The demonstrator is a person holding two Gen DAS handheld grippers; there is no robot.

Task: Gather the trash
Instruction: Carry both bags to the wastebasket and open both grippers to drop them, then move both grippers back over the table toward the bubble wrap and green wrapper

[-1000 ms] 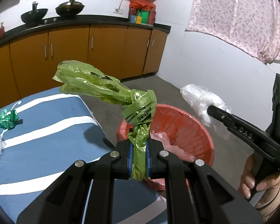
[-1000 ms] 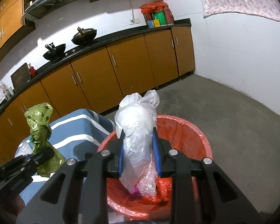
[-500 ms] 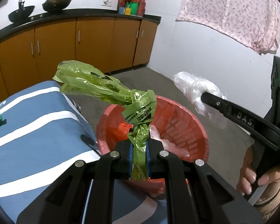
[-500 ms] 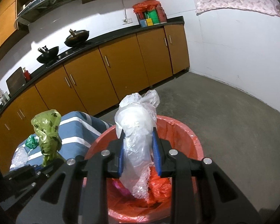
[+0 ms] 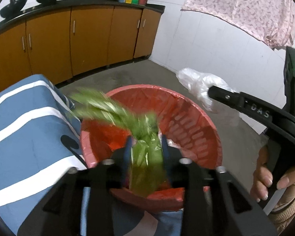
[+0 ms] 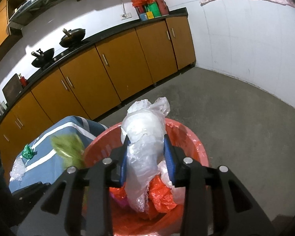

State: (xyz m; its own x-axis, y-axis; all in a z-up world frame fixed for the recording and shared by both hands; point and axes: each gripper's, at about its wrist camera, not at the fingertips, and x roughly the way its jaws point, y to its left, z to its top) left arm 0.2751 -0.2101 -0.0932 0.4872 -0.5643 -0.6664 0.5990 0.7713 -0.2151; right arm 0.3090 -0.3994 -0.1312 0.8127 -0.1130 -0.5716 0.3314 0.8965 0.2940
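Bin position: red bin (image 5: 188, 118), lined with a red bag, sits on the floor directly below and ahead of both sets of fingertips, touching the edge of the striped blue cloth (image 5: 19, 122).
Left gripper (image 5: 146, 153): jaws have just been opening; the green bag (image 5: 145, 157) is between them, blurred and sliding down (it looks let go, pads no longer pinching it).
Green bag axis: long, running from between the fingers up and away toward the cloth side; its lower end already hangs inside the bin rim.
Right gripper (image 6: 148, 157): jaws have also just been opening, but the clear plastic bundle (image 6: 145, 135) still fills the gap and both blue pads touch its sides (grasped loosely, I judge).
Bundle axis: upright along the fingers, top poking above them, tail dangling down over the red liner and the crumpled trash (image 6: 163, 194) already in the bin.
Nearer hand: both hover over the bin's mouth; the left seems lower and closer to the near rim, the right comes in from the far side in the left wrist view (image 5: 212, 94).
Coming move: straight drop; nothing needs to travel sideways.
Leftovers: green foil scrap (image 6: 28, 152) and bubble wrap (image 6: 17, 170) lie on the cloth, well apart from the bin (next pickups, likely).
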